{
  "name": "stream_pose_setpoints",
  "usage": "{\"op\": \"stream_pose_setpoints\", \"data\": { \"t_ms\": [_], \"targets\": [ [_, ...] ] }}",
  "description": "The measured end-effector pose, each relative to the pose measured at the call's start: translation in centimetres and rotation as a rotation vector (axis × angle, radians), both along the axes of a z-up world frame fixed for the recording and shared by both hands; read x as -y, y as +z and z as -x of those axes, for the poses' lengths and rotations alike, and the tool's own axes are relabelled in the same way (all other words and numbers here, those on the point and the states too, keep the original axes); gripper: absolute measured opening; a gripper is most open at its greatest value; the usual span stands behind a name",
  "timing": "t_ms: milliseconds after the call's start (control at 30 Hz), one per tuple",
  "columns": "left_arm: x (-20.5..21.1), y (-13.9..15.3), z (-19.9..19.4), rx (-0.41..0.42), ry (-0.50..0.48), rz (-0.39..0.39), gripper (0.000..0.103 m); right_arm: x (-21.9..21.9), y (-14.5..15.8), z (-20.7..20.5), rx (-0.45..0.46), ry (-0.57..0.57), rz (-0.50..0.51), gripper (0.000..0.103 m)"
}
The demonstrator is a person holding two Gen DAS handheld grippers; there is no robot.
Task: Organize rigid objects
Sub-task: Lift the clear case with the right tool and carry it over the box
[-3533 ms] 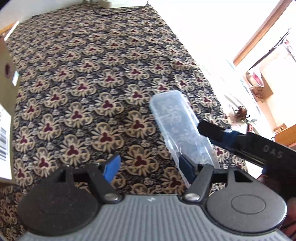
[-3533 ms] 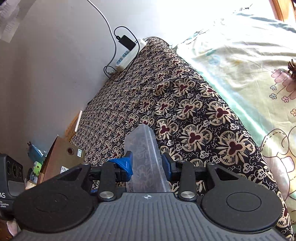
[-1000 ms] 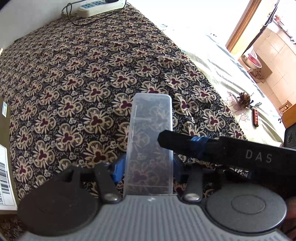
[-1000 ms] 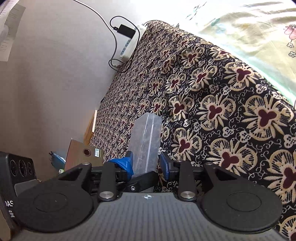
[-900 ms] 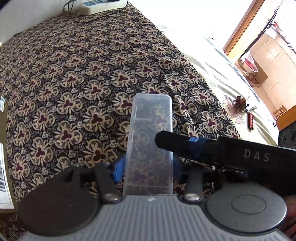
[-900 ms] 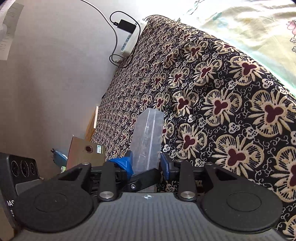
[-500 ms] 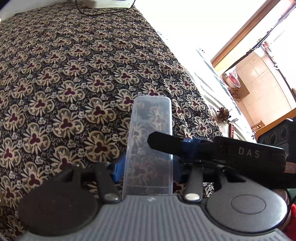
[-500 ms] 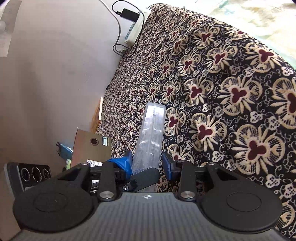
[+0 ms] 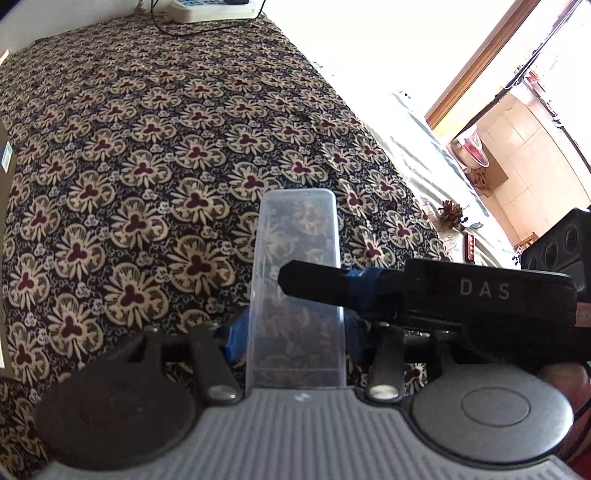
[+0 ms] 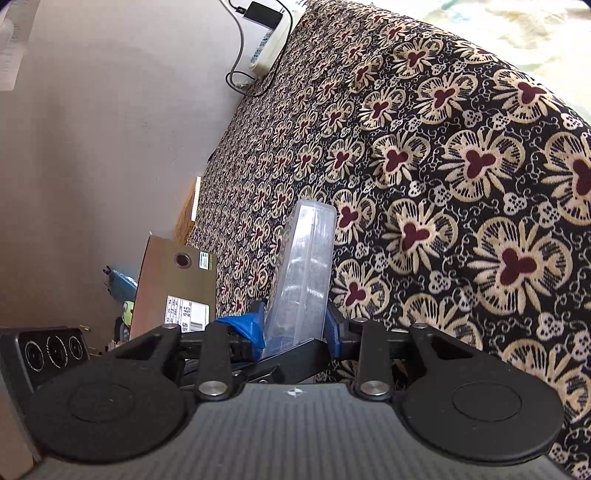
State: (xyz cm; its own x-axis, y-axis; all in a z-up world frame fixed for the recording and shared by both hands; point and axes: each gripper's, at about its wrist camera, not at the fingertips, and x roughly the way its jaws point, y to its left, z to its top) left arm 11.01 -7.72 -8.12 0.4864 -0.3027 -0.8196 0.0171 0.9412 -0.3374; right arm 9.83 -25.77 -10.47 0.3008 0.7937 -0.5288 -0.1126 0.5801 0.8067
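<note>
A long clear plastic case (image 9: pixel 295 258) hangs above the floral bedspread (image 9: pixel 147 177), held by both grippers. My left gripper (image 9: pixel 295 334) is shut on its near end, the blue pads pressing its two long sides. From the right, a black finger (image 9: pixel 325 284) of the other gripper lies across the case's top face. In the right wrist view the case (image 10: pixel 306 258) shows edge-on, and my right gripper (image 10: pixel 293 325) is shut across its thin faces. A finger (image 10: pixel 291 360) of the left gripper crosses below it.
A brown cardboard box (image 10: pixel 173 288) with a label stands at the bed's left edge by the wall. A white power strip (image 9: pixel 214 9) with cables lies at the far end. A pale sheet with a pine cone (image 9: pixel 450 214) covers the right side.
3.5 s ago my left gripper stood open beside the case; now it is shut on it. Over the last second both grippers keep their hold, and the views have tilted slightly.
</note>
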Motion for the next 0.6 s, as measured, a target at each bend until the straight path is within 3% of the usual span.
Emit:
{"op": "stream_pose_setpoints", "data": {
  "t_ms": [600],
  "targets": [
    [-2.2,1.2,5.3,-0.081,0.067,0.01,0.047,-6.8,1.6,4.4,-0.015,0.231,0.093,0.017]
  ]
}}
